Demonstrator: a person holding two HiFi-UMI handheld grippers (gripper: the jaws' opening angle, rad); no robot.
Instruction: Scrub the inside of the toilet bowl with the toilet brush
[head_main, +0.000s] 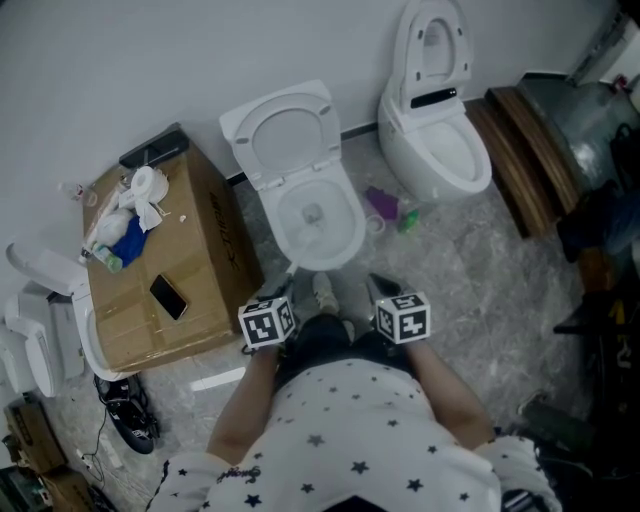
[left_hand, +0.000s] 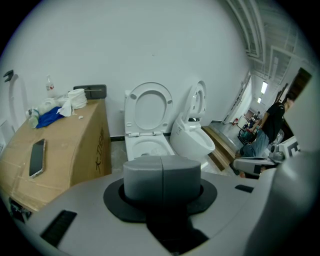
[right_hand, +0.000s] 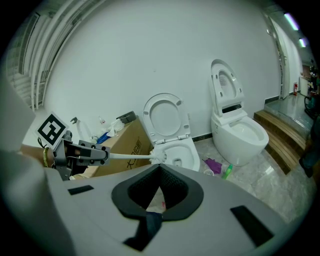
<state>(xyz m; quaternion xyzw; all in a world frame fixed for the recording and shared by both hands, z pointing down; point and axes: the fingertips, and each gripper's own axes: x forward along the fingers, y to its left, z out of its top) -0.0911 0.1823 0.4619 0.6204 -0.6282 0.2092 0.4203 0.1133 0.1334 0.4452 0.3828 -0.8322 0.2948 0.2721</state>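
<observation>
The left gripper has its jaws pressed together, and the right gripper view shows them clamped on the white handle of the brush. The handle runs level out to the bristle head, at the near rim of the open toilet bowl. The right gripper is just beside it, jaws apart and empty, and both are held close to the waist with forearms bent, pointing at the bowl.
</observation>
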